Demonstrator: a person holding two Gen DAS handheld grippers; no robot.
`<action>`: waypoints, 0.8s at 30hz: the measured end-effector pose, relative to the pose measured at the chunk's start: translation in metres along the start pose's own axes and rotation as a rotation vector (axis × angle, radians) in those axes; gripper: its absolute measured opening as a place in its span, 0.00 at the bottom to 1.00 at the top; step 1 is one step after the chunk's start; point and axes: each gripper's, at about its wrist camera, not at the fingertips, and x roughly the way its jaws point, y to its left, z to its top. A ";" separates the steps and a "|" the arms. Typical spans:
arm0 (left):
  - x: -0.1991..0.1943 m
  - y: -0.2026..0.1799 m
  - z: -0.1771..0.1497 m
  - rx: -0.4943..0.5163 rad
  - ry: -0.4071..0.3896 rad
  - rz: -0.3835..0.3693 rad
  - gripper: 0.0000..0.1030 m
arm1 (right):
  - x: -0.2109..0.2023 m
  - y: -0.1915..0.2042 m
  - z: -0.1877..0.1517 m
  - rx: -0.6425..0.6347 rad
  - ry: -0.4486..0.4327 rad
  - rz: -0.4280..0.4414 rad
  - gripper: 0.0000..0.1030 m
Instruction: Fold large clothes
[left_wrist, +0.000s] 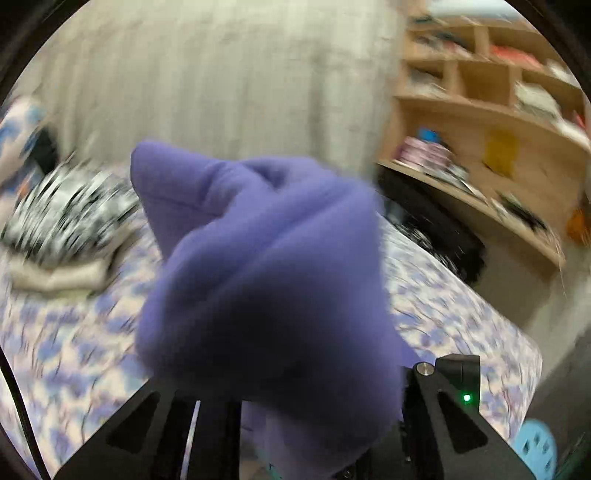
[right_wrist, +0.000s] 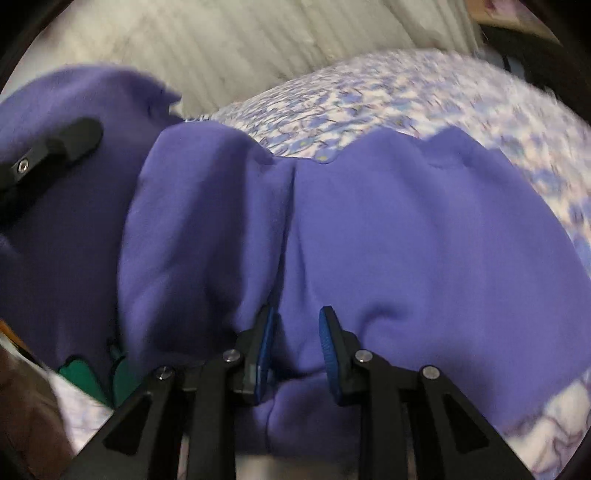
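My left gripper (left_wrist: 295, 424) clamped on bunched purple garment (right_wrist: 406, 229), lifted above bed (left_wrist: 461, 314). My right gripper (right_wrist: 295, 347) pinching fabric fold near bed's near edge. Garment unfolded, rumpled; no neat fold made, whole folding left.

Matt purple fleece garment (right_wrist: 406, 229) (soft, slightly fuzzy); printed cotton-like bedsheet (right_wrist: 424, 96); wooden shelves (left_wrist: 480, 122).

purple garment (right_wrist: 406, 229) on floral bed (right_wrist: 424, 92)
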 end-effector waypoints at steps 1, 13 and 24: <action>0.006 -0.018 0.004 0.052 0.003 -0.003 0.15 | -0.009 -0.013 0.000 0.043 0.009 0.011 0.24; 0.132 -0.146 -0.061 0.296 0.376 -0.023 0.16 | -0.126 -0.139 -0.007 0.216 -0.154 -0.275 0.25; 0.111 -0.159 -0.070 0.303 0.365 -0.124 0.69 | -0.136 -0.148 -0.008 0.234 -0.135 -0.233 0.25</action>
